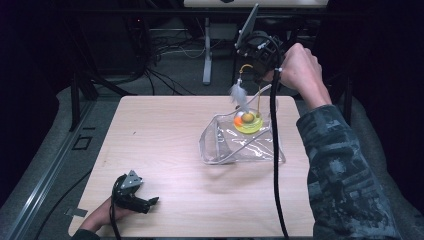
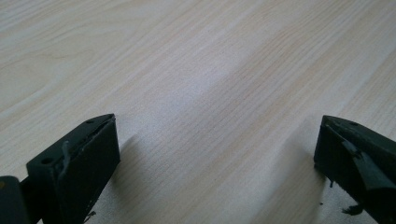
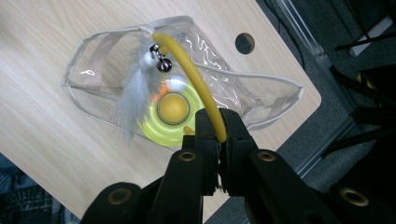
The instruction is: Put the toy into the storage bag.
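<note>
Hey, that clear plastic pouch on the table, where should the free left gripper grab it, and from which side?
Grip the clear pouch at its grey-edged rim on the near-left corner, coming in level from the left. That rim stands up off the table and looks like the stiffest part, while the sides are probably slick. The left gripper is open and lies on that side; the right gripper holds the yellow wand above the mouth.

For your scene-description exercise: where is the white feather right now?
In the high view the white feather hangs from the yellow wand in the right claw, above the clear pouch, right of centre.

Right tongs (image 3: pixel 218 135) clamp yellow wand (image 3: pixel 191 74); feather (image 3: pixel 133 100) dangles over clear pouch (image 3: pixel 93 60).
</note>
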Demonstrator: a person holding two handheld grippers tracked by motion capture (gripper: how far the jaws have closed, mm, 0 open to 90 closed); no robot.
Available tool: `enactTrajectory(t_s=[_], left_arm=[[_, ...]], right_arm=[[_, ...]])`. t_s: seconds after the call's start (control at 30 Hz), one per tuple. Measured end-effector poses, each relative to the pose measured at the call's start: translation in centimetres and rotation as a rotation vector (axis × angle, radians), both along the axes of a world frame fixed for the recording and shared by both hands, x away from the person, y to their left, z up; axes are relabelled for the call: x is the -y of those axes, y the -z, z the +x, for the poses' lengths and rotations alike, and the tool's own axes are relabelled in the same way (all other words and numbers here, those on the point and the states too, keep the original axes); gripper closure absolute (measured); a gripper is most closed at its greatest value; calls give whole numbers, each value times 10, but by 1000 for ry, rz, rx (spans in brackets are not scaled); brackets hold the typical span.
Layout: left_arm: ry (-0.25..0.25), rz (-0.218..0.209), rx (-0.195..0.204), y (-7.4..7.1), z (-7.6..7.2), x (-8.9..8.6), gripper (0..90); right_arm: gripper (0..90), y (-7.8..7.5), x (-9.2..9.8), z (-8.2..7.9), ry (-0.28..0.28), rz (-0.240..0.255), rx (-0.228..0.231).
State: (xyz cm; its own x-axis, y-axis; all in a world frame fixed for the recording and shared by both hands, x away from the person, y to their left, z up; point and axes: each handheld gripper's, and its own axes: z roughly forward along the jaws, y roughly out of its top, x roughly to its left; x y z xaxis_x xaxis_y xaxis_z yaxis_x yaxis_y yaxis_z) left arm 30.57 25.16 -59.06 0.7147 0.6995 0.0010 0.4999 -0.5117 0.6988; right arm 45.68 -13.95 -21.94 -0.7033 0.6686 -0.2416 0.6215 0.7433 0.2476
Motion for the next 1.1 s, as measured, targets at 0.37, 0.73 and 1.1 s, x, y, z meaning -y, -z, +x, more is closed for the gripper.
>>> enactTrajectory(t_s=[0.37, 0.73, 1.1], left_arm=[[0, 0, 0, 0, 0, 0, 1], [1, -1, 0, 0, 0, 0, 1], [1, -1, 0, 0, 0, 0, 1]], right_arm=[[870, 26, 2, 8, 1, -12, -41], [871, 54, 12, 7, -7, -2, -75], [871, 78, 27, 8, 8, 16, -107]])
